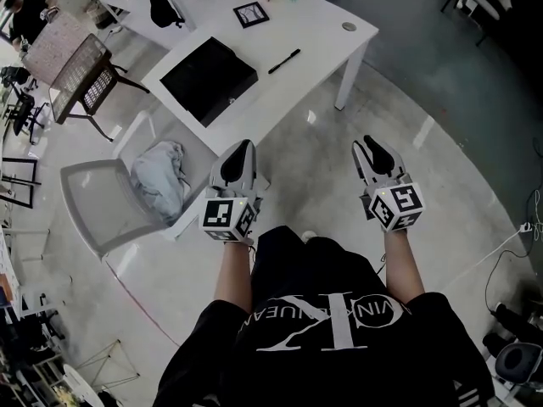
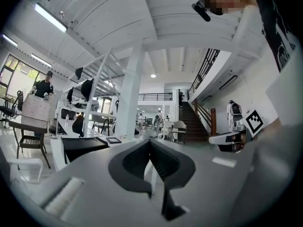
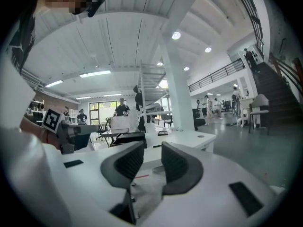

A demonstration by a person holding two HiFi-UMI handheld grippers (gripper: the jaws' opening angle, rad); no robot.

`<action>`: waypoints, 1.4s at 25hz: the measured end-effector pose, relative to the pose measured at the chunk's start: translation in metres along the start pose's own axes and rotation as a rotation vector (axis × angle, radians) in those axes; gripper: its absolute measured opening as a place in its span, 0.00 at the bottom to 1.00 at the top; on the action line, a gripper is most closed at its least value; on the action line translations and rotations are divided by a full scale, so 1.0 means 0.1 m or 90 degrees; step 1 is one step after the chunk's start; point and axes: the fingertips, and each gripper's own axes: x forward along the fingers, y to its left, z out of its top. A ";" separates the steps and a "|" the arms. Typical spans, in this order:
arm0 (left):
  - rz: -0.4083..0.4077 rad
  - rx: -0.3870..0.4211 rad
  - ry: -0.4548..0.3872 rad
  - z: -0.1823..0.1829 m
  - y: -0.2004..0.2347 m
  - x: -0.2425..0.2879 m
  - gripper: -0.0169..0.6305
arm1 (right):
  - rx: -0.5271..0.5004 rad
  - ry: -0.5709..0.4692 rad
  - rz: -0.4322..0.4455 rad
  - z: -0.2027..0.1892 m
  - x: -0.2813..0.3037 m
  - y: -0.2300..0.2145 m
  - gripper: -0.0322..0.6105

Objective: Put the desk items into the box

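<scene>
Left gripper pressed together, empty. Right gripper slightly spread, empty. Well ahead of both, desk: black box ahead-left, pen straight ahead, outside box. Task apparently not started; reaching, picking and boxing all left.

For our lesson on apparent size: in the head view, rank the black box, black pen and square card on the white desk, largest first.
1. black box
2. square card
3. black pen: longer than the card but far thinner, so this pair is unsure.
</scene>
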 end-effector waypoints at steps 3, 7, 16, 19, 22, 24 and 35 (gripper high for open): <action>0.012 -0.001 0.008 -0.04 0.03 0.00 0.04 | 0.009 0.008 0.007 -0.08 0.04 -0.02 0.18; 0.026 -0.004 0.023 -0.14 0.10 0.00 0.04 | 0.019 0.018 0.018 -0.18 0.12 -0.02 0.18; 0.038 -0.015 0.020 -0.22 0.17 0.44 0.04 | 0.025 0.033 0.026 -0.24 0.41 -0.35 0.18; 0.051 -0.021 0.015 -0.20 0.21 0.60 0.04 | 0.019 0.037 0.044 -0.19 0.60 -0.46 0.18; 0.060 -0.019 0.018 -0.21 0.29 0.74 0.04 | 0.015 0.041 0.064 -0.14 0.81 -0.52 0.18; 0.073 -0.022 0.021 -0.21 0.37 0.80 0.04 | 0.011 0.044 0.080 -0.10 0.94 -0.53 0.18; 0.110 -0.036 0.014 -0.15 0.68 1.29 0.04 | -0.007 0.070 0.137 0.00 1.56 -0.71 0.18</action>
